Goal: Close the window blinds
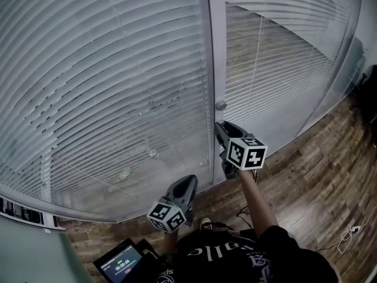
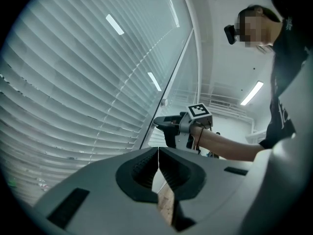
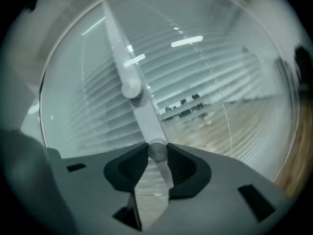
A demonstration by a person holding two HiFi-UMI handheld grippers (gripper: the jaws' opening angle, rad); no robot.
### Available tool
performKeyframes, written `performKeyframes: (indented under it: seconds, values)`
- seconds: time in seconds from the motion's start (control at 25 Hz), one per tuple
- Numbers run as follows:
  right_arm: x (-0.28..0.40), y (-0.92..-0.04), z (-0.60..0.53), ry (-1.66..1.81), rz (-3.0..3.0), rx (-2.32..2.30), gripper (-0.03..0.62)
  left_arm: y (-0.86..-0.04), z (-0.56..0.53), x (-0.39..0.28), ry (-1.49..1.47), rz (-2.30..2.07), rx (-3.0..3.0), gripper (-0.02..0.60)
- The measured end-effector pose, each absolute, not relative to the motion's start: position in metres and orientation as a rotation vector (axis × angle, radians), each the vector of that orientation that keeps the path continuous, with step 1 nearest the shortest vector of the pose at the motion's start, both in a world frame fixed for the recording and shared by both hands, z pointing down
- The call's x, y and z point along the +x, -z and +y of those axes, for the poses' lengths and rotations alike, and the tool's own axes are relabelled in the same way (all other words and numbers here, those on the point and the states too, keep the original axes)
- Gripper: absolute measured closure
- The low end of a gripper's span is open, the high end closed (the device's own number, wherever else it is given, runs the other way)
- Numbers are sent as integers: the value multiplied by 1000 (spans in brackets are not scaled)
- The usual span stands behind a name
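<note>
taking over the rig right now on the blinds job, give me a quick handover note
Right gripper: shut on the lower knob of the frame post between the two glass panes. The upper knob is free above it.
Left gripper: shut, nothing between its jaws, held low beside the left pane, touching nothing.
Left blind: slats look turned shut.
Right blind: slats open, the floor shows through.
Done: knob gripped.
Left: probably turn the knob until the right blind's slats close, then let go. I cannot tell which blind this knob drives.
</note>
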State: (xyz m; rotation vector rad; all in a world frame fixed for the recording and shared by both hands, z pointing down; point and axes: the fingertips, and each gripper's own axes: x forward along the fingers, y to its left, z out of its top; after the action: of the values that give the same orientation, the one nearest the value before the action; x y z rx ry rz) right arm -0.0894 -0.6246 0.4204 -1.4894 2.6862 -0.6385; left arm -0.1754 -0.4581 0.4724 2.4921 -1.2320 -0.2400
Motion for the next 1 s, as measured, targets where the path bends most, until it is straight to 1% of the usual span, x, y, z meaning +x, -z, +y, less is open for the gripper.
performKeyframes:
  seconds: [0.04,0.12,0.16,0.2,0.24,0.28,0.4,0.48,0.56,0.6,0.64,0.68,0.72,0.76,0.8,0.84,0.88,0.92,1.0]
  values:
    - [-91,-420,-622,362,2816,-1612,459,-473,-458,-175,238,-1231,2492,575]
    - [-98,-419,-617,-488,3016,-1890,459,-474,-457,-176,239,-1228,2489,575]
    - [-102,-420,-615,-883,3023,-1966,459,-475,-458,-177,242,-1226,2487,575]
    - [-105,-421,-615,-1078,3005,-1987,459,-475,-458,-177,247,-1224,2486,575]
    - [-107,-422,-615,-1024,3000,-1971,459,-475,-459,-178,251,-1223,2485,575]
    - [-107,-421,-616,-775,2999,-1927,459,-475,-460,-178,251,-1221,2486,575]
    - [-101,-420,-618,219,2825,-1645,459,-476,-461,-175,246,-1212,2492,575]
    - [-94,-420,-618,667,2609,-1442,459,-477,-461,-175,245,-1212,2488,575]
    - [-89,-420,-621,890,2456,-1303,459,-478,-461,-178,245,-1219,2479,575]
    - [-89,-419,-622,906,2452,-1275,459,-479,-462,-179,245,-1223,2474,575]
    - [-90,-418,-622,851,2503,-1288,459,-480,-462,-180,246,-1225,2471,575]
    - [-92,-418,-621,717,2604,-1349,459,-480,-462,-179,247,-1226,2469,575]
    - [-94,-418,-620,490,2743,-1455,459,-481,-461,-179,246,-1226,2468,575]
    - [-97,-418,-617,154,2893,-1591,459,-481,-461,-177,243,-1225,2468,575]
    - [-100,-418,-614,-271,3016,-1720,459,-482,-460,-175,241,-1223,2470,575]
    - [-103,-419,-612,-715,3079,-1807,460,-482,-459,-173,239,-1221,2471,575]
    - [-107,-421,-611,-1072,3089,-1836,459,-482,-459,-172,238,-1220,2472,575]
    - [-110,-422,-611,-1281,3084,-1821,459,-483,-459,-172,237,-1220,2472,575]
    - [-117,-424,-612,-1415,3080,-1766,459,-484,-458,-175,232,-1220,2470,575]
